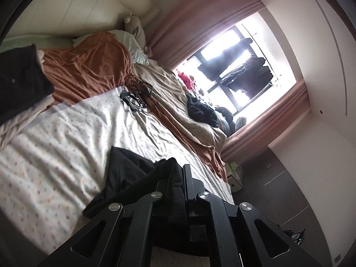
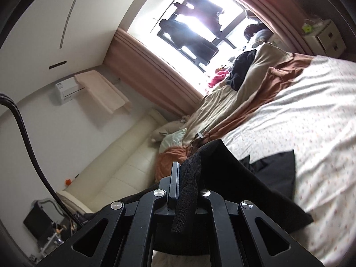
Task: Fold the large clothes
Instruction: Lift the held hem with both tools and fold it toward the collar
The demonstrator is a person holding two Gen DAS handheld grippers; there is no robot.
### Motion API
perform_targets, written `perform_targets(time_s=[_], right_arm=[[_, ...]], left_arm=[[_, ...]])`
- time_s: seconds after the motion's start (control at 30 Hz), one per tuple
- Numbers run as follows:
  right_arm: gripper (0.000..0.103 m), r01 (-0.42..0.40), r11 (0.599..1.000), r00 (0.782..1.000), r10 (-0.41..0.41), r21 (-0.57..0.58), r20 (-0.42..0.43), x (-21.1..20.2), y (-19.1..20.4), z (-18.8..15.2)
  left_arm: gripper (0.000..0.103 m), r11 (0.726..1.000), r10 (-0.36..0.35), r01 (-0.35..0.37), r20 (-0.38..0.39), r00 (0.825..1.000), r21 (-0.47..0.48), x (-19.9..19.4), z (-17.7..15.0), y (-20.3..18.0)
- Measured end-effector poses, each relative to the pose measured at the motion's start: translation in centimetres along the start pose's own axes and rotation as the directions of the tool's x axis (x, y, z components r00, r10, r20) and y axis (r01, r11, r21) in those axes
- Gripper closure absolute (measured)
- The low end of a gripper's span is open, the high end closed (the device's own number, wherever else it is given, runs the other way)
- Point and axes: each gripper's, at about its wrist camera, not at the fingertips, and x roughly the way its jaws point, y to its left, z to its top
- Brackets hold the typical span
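A black garment point(image 1: 129, 173) trails down onto the white patterned bed sheet point(image 1: 66, 138). My left gripper point(image 1: 178, 178) is shut on a ribbed edge of it, and the cloth runs back between the fingers. In the right wrist view the same black garment point(image 2: 233, 178) drapes over my right gripper point(image 2: 184, 173), which is shut on another ribbed edge; the far part lies on the sheet point(image 2: 300, 111). Both grippers are lifted above the bed. The right fingertip of the right gripper is hidden by cloth.
An orange blanket point(image 1: 93, 66) and a beige duvet point(image 1: 173, 93) lie bunched toward the window point(image 1: 233, 62). Black cables point(image 1: 138, 95) rest on the sheet. A dark folded pile point(image 1: 20, 77) sits at the left. A cream headboard point(image 2: 124, 166) and an air conditioner point(image 2: 66, 91) line the wall.
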Motion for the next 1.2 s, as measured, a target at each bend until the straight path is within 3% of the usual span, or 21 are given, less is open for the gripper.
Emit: perform_targets(time_s=[0.3,0.53,0.67,0.93,1.2], right_arm=[[0.099,0.043,0.999,0.999,-0.044,-0.023,-0.021,5.1,-1.3,3.1],[0.099,0.129,0.990,0.990,-0.132,-0.049,-0.058,9.3,-3.9,5.6],[0.099,0.185,0.979,0.976,-0.193,-0.087,-0.102,12.2,-5.5,6.0],[0.099,0.260,0.962,0.948,-0.271,-0.085,-0.165,17.8,-10.8,6.0],[0.099,0.344,0.938,0.909,-0.346,-0.053,-0.230,22.6,-17.0,4.0]], left_arm=[[0.099,0.999,0.034,-0.034,-0.054,0.998,0.003,7.4,4.3,1.2],[0.099,0.998,0.056,-0.057,-0.102,0.993,-0.006,13.5,6.8,2.3],[0.099,0.994,0.109,-0.107,-0.126,0.986,0.022,17.1,7.3,2.9],[0.099,0.983,0.185,-0.181,-0.191,0.964,0.041,24.5,7.2,6.9],[0.099,0.962,0.271,-0.268,-0.268,0.925,0.048,31.0,5.7,12.0]])
